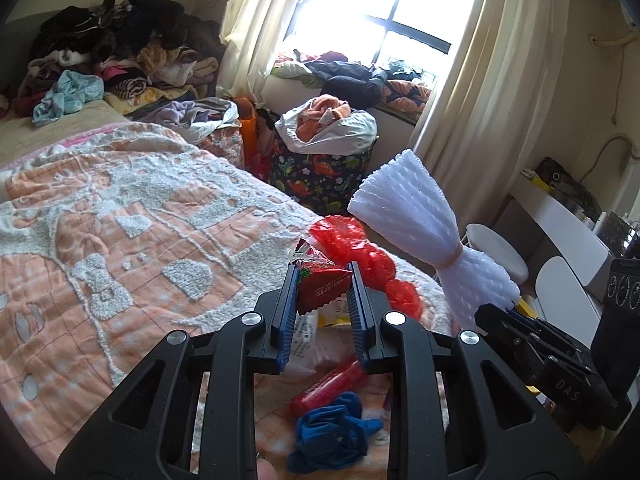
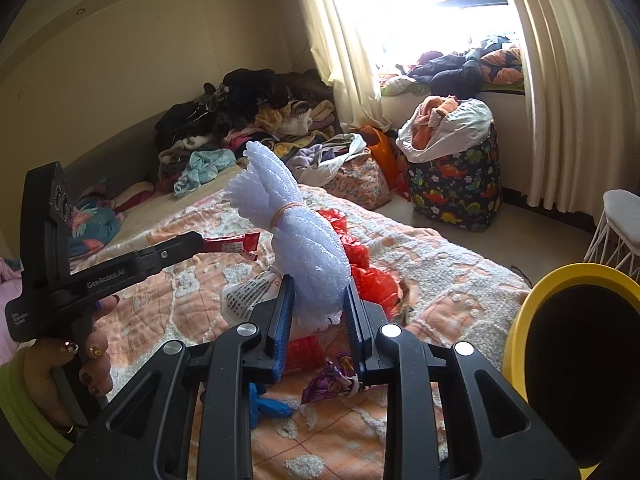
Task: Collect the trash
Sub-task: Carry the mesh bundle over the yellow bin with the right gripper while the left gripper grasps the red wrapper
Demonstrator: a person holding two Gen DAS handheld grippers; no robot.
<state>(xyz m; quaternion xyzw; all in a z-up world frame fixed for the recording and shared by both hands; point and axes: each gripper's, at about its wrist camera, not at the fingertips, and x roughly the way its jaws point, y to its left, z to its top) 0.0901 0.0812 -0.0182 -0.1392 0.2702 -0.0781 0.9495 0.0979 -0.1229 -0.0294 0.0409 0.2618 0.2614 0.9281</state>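
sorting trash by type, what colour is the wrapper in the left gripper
Red, with small white print; the wrapper shows best in the left wrist view, clamped in the left gripper.

There are two tongs. I count one white foam net bundle, one red strawberry wrapper, one red plastic bag, one blue glove, one purple wrapper and one yellow bin.

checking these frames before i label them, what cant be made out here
- Bin, right wrist view: cut off by the frame edge; its inside is black, contents unreadable.
- Print on the red wrapper, left wrist view: too small, partly behind the left claw fingers.
- Blue rag, left wrist view: partly behind the claw body.
- Lower end of the white foam bundle, right wrist view: hidden in the right claw.
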